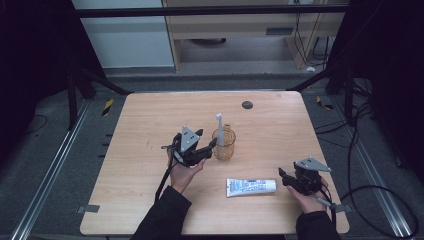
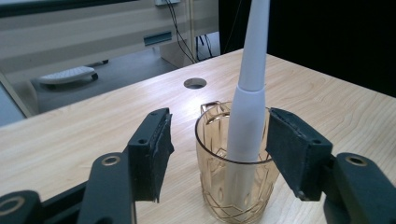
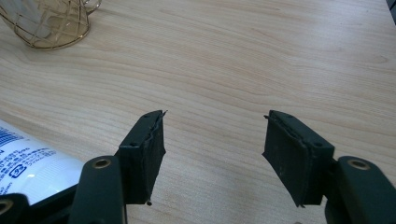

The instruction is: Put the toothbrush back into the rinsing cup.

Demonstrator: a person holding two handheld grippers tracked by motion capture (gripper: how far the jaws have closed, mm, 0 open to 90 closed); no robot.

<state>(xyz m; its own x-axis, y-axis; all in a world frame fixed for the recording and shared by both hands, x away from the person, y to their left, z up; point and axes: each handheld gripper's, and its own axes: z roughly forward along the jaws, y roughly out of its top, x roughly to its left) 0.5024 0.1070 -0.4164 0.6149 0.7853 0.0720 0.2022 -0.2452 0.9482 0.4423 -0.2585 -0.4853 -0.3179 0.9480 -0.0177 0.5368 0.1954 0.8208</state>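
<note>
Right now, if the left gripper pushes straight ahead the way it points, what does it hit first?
The left gripper is open, with the amber cup directly ahead between its jaws. It would meet the cup's near wall first, then the white toothbrush standing inside. Depth is hard to judge; the cup looks very close.

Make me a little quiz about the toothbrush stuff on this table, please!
1. What stands inside the amber glass cup?
2. True or false: the left gripper is squeezing the cup.
3. Which thing lies flat on the table nearer the right gripper: A) a spoon, B) the toothpaste tube, C) a book?

Key:
1. A white toothbrush, upright and leaning on the rim.
2. False: its jaws stand open on either side of the cup, and at least the left pad is clear of the glass.
3. B.
</note>
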